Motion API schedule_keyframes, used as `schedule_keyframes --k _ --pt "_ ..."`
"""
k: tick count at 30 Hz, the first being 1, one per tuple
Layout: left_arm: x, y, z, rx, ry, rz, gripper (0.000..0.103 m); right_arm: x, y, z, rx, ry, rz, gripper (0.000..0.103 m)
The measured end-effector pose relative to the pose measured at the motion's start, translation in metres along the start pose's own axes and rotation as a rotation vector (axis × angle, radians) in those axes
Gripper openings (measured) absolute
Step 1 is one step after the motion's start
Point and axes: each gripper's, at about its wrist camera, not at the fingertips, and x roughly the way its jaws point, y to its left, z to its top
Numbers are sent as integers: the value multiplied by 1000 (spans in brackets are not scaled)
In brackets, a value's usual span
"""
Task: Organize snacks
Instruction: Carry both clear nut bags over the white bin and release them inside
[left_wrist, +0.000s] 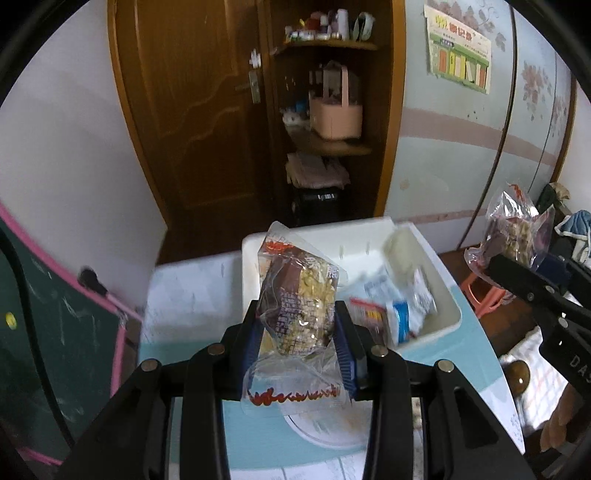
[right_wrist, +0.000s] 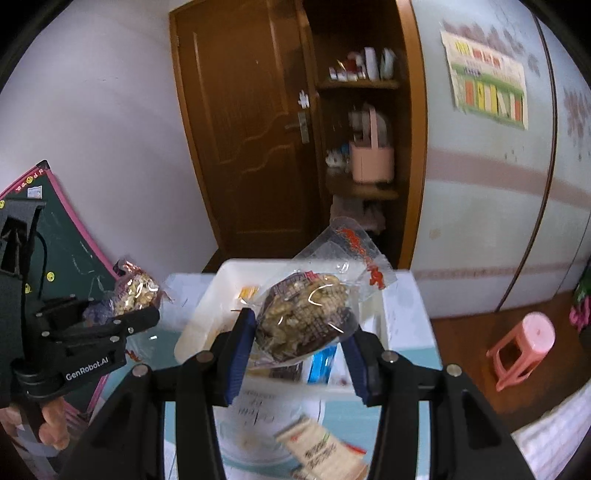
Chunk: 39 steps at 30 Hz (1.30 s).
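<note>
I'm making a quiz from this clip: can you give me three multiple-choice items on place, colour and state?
1. Where does the white bin stand?
A on the table
B on the pink stool
C on the cupboard shelf

2. What colour is the stool?
A green
B pink
C black

3. What is the left gripper doing?
A standing open and empty
B clamping a clear snack packet
C holding a cup

Answers:
1 A, the bin sits on the table ahead of both grippers.
2 B, the stool on the floor at right is pink.
3 B, its blue pads press a snack packet; the right gripper holds another snack packet.
</note>
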Motion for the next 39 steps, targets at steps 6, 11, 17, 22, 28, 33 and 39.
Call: schedule_keyframes --k 6,11,17,22,28,33,39 --pt "0 -1 52 33 -35 36 36 6 9 50 -44 -50 -27 47" --pt "15 1 85 27 -47 89 36 23 5 78 -37 -51 -59 47" --pt "46 4 104 11 -42 118 36 52 -5 90 -12 -19 -89 47" --pt "84 3 102 -8 11 107 36 79 -10 83 1 24 -97 47" --pt "115 -4 89 8 58 95 36 104 -11 72 10 75 -104 47" --pt "131 -12 84 25 76 86 36 120 -13 66 11 105 -110 47" --pt "152 -14 80 14 109 80 36 140 -17 60 26 145 -117 47"
